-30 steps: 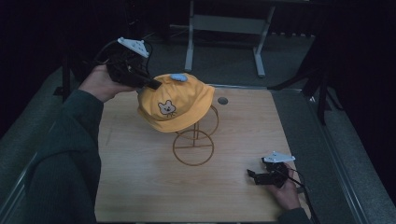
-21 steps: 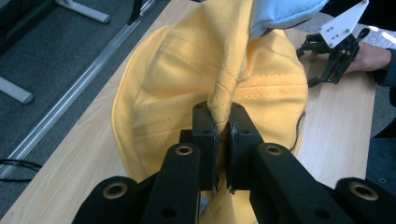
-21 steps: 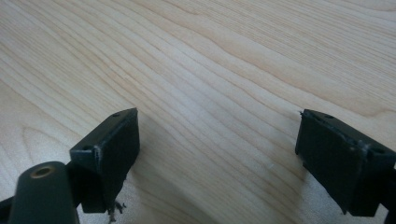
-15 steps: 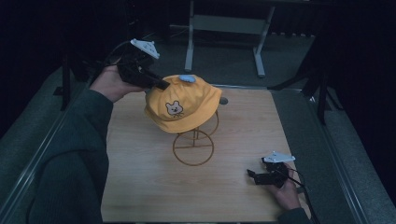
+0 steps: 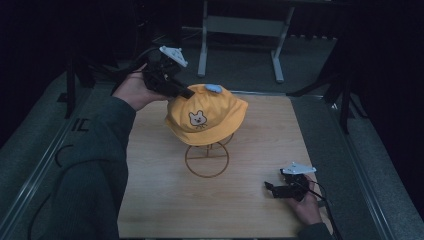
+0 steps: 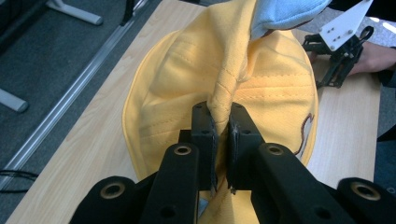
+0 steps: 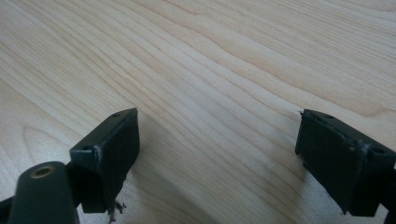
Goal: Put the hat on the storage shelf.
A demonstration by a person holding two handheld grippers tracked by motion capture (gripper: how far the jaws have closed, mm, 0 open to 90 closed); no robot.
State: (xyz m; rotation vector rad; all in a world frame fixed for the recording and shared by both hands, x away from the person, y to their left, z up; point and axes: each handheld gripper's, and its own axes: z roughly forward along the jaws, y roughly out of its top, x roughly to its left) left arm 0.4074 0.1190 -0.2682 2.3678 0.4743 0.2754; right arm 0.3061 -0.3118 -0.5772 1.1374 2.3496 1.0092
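A yellow hat (image 5: 206, 115) with a small animal face on its front and a pale blue tab (image 5: 212, 88) on top hangs over a wire stand (image 5: 206, 159) in the middle of the wooden table (image 5: 165, 200). My left gripper (image 5: 186, 93) is shut on a pinched fold of the hat's crown, at the hat's back left. In the left gripper view the yellow fabric (image 6: 223, 100) runs up from between the two closed jaws of my left gripper (image 6: 222, 135). My right gripper (image 5: 270, 189) rests low at the table's front right, open, with bare wood between its jaws (image 7: 217, 149).
A grey metal frame (image 5: 240, 30) stands on the floor behind the table. Dark stand legs (image 5: 340, 95) rise at the right, and another dark post (image 5: 72, 85) at the left. Metal rails (image 5: 35, 175) run along both sides of the table.
My left gripper has lifted and carried the hat to the right by its crown, so the hat sits higher over the wire stand. The right gripper has stayed put.
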